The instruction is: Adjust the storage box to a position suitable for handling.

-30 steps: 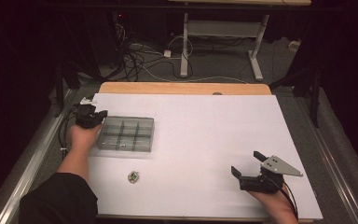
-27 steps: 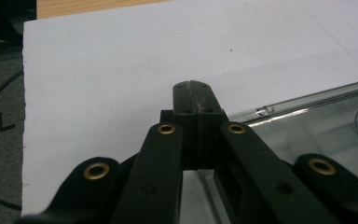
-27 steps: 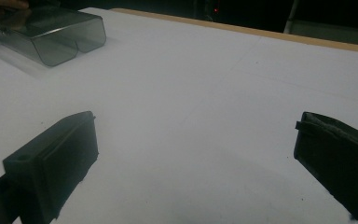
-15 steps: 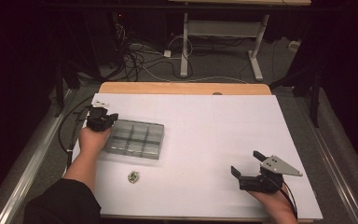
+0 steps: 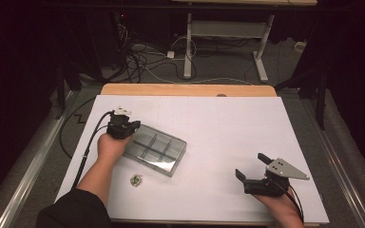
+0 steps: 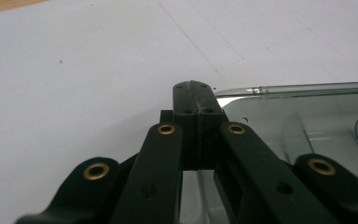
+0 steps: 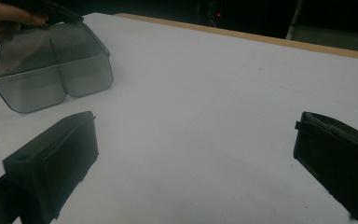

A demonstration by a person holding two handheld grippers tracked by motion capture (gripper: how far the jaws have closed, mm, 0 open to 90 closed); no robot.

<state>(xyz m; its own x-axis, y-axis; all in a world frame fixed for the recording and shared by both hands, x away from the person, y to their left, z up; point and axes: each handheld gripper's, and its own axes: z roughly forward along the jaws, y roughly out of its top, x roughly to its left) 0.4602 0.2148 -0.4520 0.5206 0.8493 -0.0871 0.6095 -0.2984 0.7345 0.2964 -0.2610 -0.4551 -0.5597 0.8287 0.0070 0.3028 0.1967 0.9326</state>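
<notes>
White table (image 5: 228,118) carries clear compartment box (image 5: 154,151), angled left of centre. Left gripper (image 5: 123,124) clenched on box's near-left corner rim, likely to drag or swing it. Right gripper (image 5: 259,172) released, jaws wide, parked well apart. Small trinket (image 5: 136,179) just beside box, untouched.

One compartment box (image 5: 156,150), perhaps one trinket (image 5: 136,179).

Black fingers (image 6: 193,100) with brass rivets, dark sleeve (image 5: 76,209).
</notes>
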